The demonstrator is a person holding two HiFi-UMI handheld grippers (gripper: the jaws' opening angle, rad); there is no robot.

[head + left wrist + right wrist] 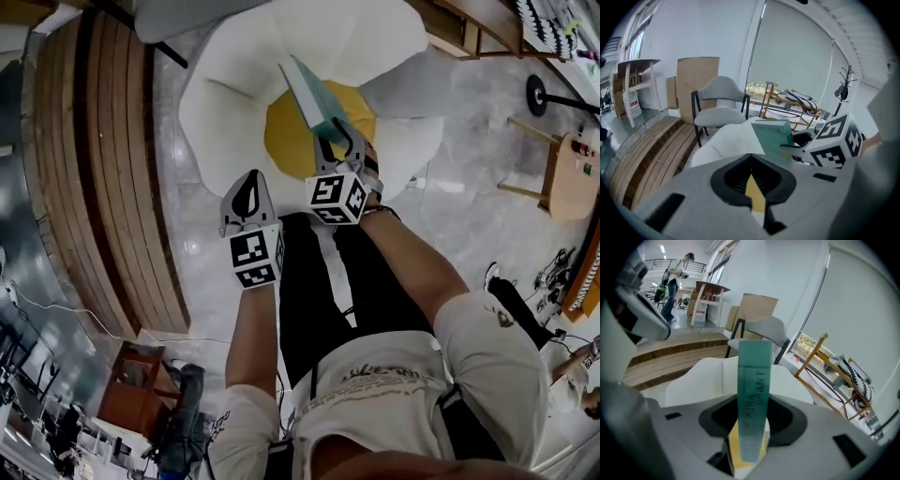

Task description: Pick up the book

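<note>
Wooden slatted platform (pixel 94 169) at far left. Next to it, left gripper (pixel 249 183), jaws pinched together, empty. Right of that, right gripper (pixel 337 133) clenched on teal book (pixel 307 92), spine upright, held above yellow cushion (pixel 286 141) of white armchair (pixel 216 112).

1. The head view looked steeply down from above the person's shoulders onto a white armchair (pixel 225 103) and grey floor (pixel 469 206).
2. The left gripper view sat low behind its own jaws, facing out across the armchair toward a grey chair (pixel 723 89) and the window (pixel 797 65).
3. The right gripper view faced the same grey chair, with the book (pixel 753 380) upright very near its lens.
4. All three views shared the armchair, the book and the wooden decking (pixel 94 169).
</note>
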